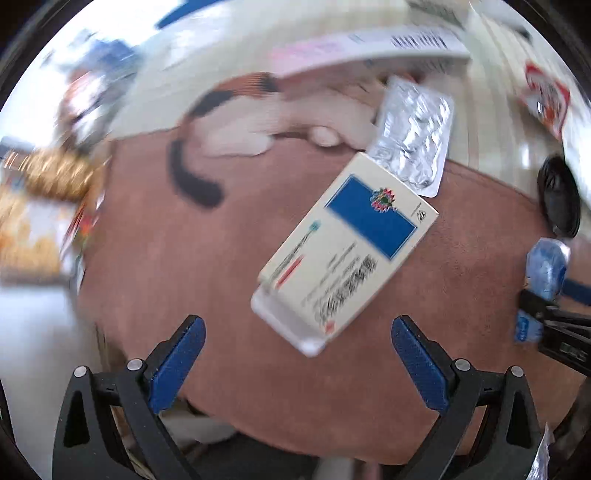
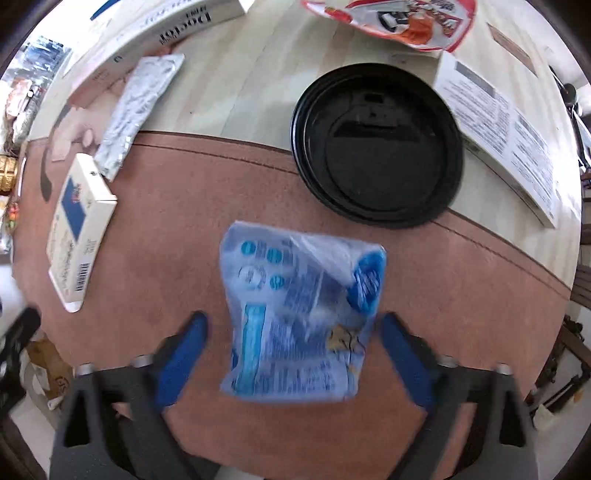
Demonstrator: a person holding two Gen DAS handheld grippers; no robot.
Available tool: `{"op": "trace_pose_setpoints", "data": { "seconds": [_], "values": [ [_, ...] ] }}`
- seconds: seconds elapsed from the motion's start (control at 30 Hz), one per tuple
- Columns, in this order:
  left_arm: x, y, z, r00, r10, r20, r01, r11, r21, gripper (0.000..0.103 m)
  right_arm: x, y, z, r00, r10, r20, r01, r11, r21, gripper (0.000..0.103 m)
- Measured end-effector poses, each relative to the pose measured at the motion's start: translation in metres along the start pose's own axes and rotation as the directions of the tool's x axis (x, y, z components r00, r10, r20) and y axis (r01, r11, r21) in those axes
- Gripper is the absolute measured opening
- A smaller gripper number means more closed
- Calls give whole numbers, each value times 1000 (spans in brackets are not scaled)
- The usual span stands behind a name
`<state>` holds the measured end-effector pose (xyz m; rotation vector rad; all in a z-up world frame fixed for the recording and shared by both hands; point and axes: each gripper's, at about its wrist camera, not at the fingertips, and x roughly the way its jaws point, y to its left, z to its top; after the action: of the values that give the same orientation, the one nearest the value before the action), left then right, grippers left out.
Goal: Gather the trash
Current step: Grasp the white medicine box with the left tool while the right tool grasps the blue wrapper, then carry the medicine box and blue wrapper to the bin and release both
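A white medicine box with a blue panel (image 1: 347, 254) lies slanted on the brown desk mat (image 1: 192, 258), just beyond my open left gripper (image 1: 297, 334). A silver blister pack (image 1: 413, 138) lies at the box's far end. In the right wrist view a crumpled blue-and-white plastic wrapper (image 2: 295, 321) lies on the mat between the blue pads of my right gripper (image 2: 291, 330); the pads stand apart from it on both sides. The box (image 2: 79, 229) and blister pack (image 2: 138, 110) show at the left there. The wrapper (image 1: 546, 269) also appears at the right edge of the left wrist view.
A black plastic lid (image 2: 376, 144) sits at the mat's far edge. Beyond it lie a red-and-white snack packet (image 2: 399, 18), a printed leaflet (image 2: 509, 136) and a white book (image 2: 166, 33) on the pale wooden table (image 2: 240, 81). A cat-patterned item (image 1: 280, 118) lies near the blister pack.
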<state>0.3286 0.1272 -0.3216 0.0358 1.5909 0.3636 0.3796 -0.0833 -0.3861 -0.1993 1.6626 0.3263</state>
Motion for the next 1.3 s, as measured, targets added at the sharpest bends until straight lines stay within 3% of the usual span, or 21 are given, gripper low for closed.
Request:
{"op": "trace_pose_setpoints", "data": {
  "seconds": [0.07,0.2,0.33,0.43,0.47,0.53,0.67,0.73,0.77,0.83,0.87,0.9,1.03,1.17,1.3],
  "values": [
    [12,-5,16,1000,-10,-17,12,996,89,103,-2,-3,-1,1000,-13,-3,13,1000,-8,75],
    [20,-11,37,996,-77,-39,84,976,201,103,-10,-22,1,1000,-18,-3,18,999,-31,39],
    [29,-23,50,977,-186,-104,209,934,291,103,-19,-38,13,1000,-4,-3,4,1000,-30,37],
    [43,-26,57,979,-159,-126,190,935,298,102,-19,-41,21,1000,11,-15,-11,1000,-21,36],
    [45,-25,59,980,-155,-122,185,938,293,95,-17,-43,24,1000,16,-20,-17,1000,-21,36],
    [45,-21,60,974,-191,-123,217,942,257,83,-17,-37,28,1000,24,-21,-24,999,-22,36],
    [39,-14,48,969,-226,-101,241,956,166,82,-23,-39,30,999,48,-12,-48,998,-31,34],
    [42,-8,36,966,-219,-139,224,974,26,82,-24,-37,32,998,55,-14,-55,998,-39,33],
    [45,-3,28,954,-253,-163,243,967,-74,82,-25,-36,32,998,54,-14,-55,997,-45,33],
    [50,8,6,914,-366,-174,307,906,-291,82,-27,-27,33,998,57,-17,-57,997,-56,33],
    [49,11,-2,916,-369,-157,301,891,-340,83,-26,-23,30,998,55,-17,-56,997,-61,33],
    [48,10,-7,919,-368,-139,302,886,-351,85,-27,-22,28,999,49,-16,-50,996,-69,33],
    [40,-12,-14,960,-256,-113,226,948,-225,85,-14,-2,19,999,18,-31,-21,995,-99,33],
    [32,-11,-19,963,-259,-76,232,938,-259,81,-11,7,11,1000,-4,-21,2,992,-123,33],
    [11,1,-51,968,-253,-5,238,916,-323,81,-21,18,12,1000,-2,23,6,990,-138,33]
  ]
}}
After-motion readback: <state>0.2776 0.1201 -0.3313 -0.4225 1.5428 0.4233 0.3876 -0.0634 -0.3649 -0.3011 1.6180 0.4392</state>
